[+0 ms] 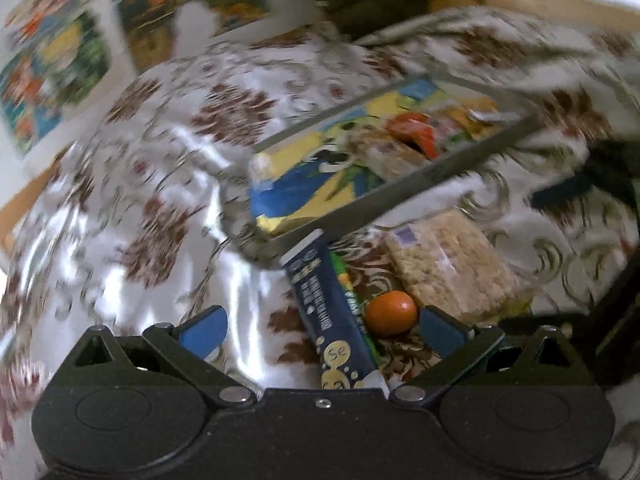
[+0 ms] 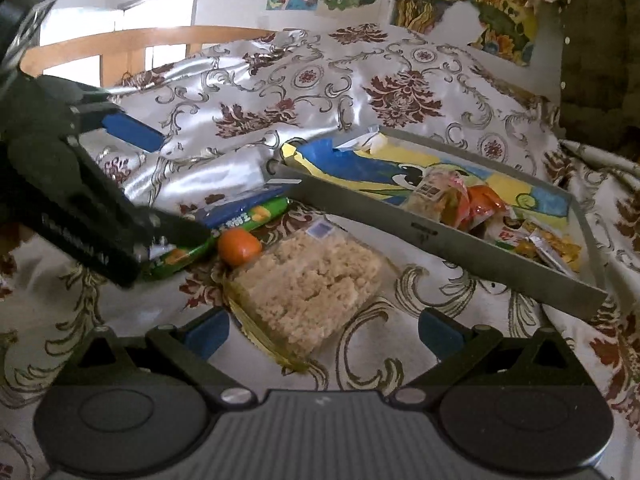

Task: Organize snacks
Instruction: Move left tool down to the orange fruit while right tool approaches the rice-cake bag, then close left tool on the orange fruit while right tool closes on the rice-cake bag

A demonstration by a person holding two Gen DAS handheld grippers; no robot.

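Snacks lie on a bed spread w/ a white-and-maroon damask cloth point(image 2: 304, 80), beside a shallow grey tray point(image 2: 440, 236) lined w/ a blue-and-yellow cartoon print.

Left wrist view, motion-blurred: left gripper point(image 1: 322, 322) hangs low over the cloth, fingers spread wide, nothing between the pads. A dark-blue snack stick pack point(image 1: 332, 316) runs up between the fingers; a green pack point(image 1: 352, 300) lies touching its right side, mostly hidden. A small orange round candy or fruit point(image 1: 390, 313), can't tell which, sits just inside the right finger. Beyond it, a clear-wrapped puffed-rice bar point(image 1: 452, 268). The tray's near corner almost meets the blue pack's far end.

Right wrist view, sharp: right gripper point(image 2: 322, 334) is also open, empty, w/ the puffed-rice bar point(image 2: 312, 284) lying between and ahead of its fingers, near end at the finger line. This view alone shows the left gripper point(image 2: 160, 184) from outside, reaching in from the left, one blue pad above the cloth, lower finger across the green pack point(image 2: 224, 236); whether it touches the pack can't be told. The orange piece point(image 2: 239, 246) lies b/w the green pack and the rice bar, touching or nearly so. Tray contents read clearly here only: a wrapped rice cake point(image 2: 436, 196), orange-red packets point(image 2: 480, 206), yellow sachets point(image 2: 552, 246) bunched at the right end. Posters point(image 2: 464, 4) and a wooden bed rail point(image 2: 148, 38) show behind.
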